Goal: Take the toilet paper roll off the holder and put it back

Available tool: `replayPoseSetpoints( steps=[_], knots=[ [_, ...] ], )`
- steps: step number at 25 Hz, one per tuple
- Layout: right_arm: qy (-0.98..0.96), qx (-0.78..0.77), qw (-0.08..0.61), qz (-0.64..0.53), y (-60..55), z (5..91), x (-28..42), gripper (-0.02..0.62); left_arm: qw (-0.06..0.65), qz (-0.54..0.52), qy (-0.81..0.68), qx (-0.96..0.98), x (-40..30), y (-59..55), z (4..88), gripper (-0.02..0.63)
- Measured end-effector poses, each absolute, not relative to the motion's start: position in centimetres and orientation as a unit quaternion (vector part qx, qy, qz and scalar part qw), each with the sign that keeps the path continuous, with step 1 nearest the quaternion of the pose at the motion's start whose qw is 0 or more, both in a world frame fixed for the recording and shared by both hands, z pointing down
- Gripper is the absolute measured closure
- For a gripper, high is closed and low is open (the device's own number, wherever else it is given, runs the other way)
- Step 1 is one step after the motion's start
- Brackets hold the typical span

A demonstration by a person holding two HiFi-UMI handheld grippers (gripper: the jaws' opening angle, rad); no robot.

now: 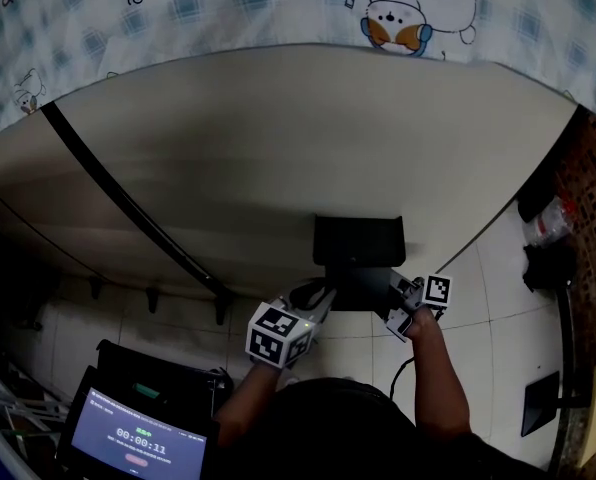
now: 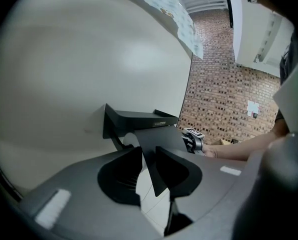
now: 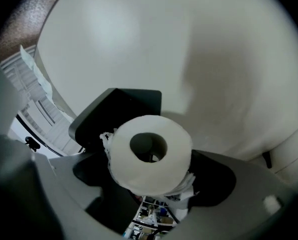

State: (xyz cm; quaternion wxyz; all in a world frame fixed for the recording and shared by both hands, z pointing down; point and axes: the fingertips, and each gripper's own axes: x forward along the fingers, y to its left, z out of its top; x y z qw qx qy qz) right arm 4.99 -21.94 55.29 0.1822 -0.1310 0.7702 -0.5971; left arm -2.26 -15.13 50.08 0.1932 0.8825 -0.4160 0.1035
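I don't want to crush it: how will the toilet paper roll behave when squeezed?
Toilet paper roll, between the right tongs: probably light and soft, its hollow core likely to dent under squeeze. Loose ragged sheets at its edge may snag or unwind. Round, so it could roll if dropped.

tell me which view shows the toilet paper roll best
The right gripper view: the toilet paper roll faces the camera end-on between the fingers of the right gripper. The left gripper view shows a white sliver behind the holder's flap; the head view doesn't clearly show it.
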Motion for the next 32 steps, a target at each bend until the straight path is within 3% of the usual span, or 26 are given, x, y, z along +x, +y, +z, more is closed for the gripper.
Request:
replayPoseSetpoints(
  steps=[11,16,20,25,27,32],
  knots=[
    [0.777,-0.179,0.210,-0.566,-23.2,54.1,8.4,0.118,0.194,0.116,-0.412,0.883,-2.3,-15.4,50.5,0.511],
    [0.815,-0.256,0.167,-0.492,-23.5,52.5,10.1,0.175,0.180,0.124,-0.422,0.880,-2.7,-16.1,51.0,0.525],
    [0.818,-0.378,0.094,-0.424,-24.0,52.7,13.3,0.211,0.171,0.132,-0.434,0.875,-2.9,-16.8,51.6,0.535],
    [0.809,-0.539,0.051,-0.229,-24.4,47.1,16.9,0.503,0.157,0.138,-0.448,0.869,-2.9,-17.5,51.9,0.537],
    [0.805,-0.571,0.041,-0.156,-24.1,44.5,17.2,0.569,0.155,0.139,-0.450,0.868,-2.9,-17.6,52.0,0.535],
    [0.805,-0.590,0.051,-0.034,-22.7,40.2,16.1,0.592,0.144,0.144,-0.457,0.866,-3.0,-17.7,52.2,0.532]
  ],
)
